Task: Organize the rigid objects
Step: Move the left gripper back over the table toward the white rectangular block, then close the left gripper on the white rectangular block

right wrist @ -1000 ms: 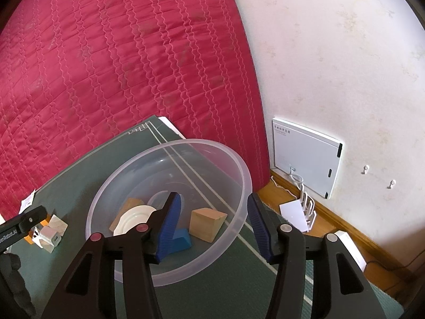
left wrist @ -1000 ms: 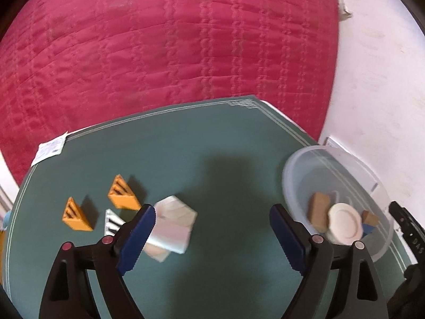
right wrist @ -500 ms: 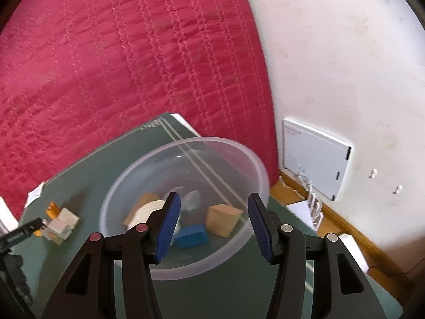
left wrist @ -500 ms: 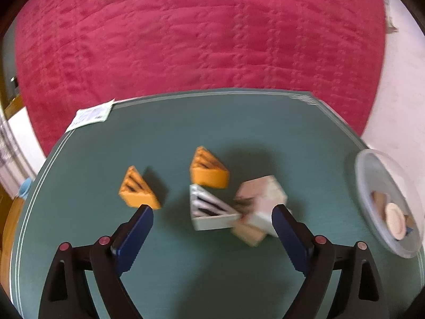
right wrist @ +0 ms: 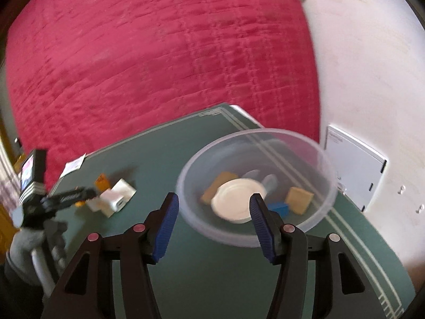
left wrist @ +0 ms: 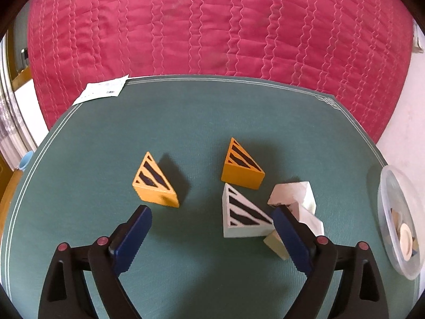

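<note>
On the green table mat [left wrist: 186, 119] lie two orange striped wedges [left wrist: 155, 183] [left wrist: 240, 168], a white striped wedge [left wrist: 241, 216] and a cluster of white blocks [left wrist: 294, 196]. My left gripper [left wrist: 212, 228] hovers just short of them, empty, its jaws opening wide. Its right finger covers the white wedge's corner. A clear plastic bowl [right wrist: 326, 164] holds a white disc [right wrist: 236, 196], a blue block [right wrist: 279, 208] and two tan blocks [right wrist: 298, 199]. My right gripper [right wrist: 212, 207] sits at the bowl's near rim, jaws opening, nothing between them.
A red quilted bedspread [left wrist: 212, 26] rises behind the table. A paper slip [left wrist: 102, 91] lies at the mat's far left corner. A white panel [right wrist: 356, 170] leans on the wall to the right. The left gripper and a gloved hand [right wrist: 24, 242] show at the right view's left.
The left gripper swung left from beside the bowl to face the wedges and blocks. The right gripper drew back out of the bowl, and its jaws widened a little.
</note>
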Action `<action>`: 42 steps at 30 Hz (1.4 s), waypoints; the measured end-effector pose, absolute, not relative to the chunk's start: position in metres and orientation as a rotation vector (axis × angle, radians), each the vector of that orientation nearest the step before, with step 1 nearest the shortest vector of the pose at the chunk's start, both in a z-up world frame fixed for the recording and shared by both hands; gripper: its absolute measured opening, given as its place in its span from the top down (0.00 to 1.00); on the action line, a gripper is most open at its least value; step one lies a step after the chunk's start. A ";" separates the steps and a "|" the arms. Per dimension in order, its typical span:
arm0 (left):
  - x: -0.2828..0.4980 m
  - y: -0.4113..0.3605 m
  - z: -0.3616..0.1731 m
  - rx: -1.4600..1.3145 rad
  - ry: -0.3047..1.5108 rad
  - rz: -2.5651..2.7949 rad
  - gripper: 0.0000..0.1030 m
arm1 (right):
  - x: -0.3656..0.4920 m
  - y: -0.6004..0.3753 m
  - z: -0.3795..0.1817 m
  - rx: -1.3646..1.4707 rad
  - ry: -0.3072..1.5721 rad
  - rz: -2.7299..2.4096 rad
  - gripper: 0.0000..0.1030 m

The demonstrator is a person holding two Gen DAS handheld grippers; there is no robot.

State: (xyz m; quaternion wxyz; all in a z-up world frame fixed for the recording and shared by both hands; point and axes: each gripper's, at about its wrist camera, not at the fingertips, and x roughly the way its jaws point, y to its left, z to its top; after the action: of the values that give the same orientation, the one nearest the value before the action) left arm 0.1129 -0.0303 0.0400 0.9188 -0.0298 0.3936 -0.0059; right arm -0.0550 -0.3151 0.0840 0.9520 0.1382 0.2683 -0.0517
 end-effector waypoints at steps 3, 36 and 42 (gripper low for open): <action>0.120 -0.032 0.037 -0.066 0.817 0.006 0.07 | -0.056 -0.302 0.080 0.260 0.557 -0.075 0.44; 0.105 -0.020 0.023 0.005 0.851 -0.039 0.22 | -0.058 -0.261 0.062 0.188 0.630 0.042 0.43; 0.097 -0.008 0.021 -0.018 0.873 -0.024 0.18 | -0.058 -0.261 0.063 0.189 0.631 0.044 0.43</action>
State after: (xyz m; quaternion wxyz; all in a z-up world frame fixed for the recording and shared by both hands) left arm 0.0970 -0.0076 0.0213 0.9062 -0.0087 0.4226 -0.0115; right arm -0.0583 -0.2613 0.0625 0.9460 0.0927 0.3099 0.0214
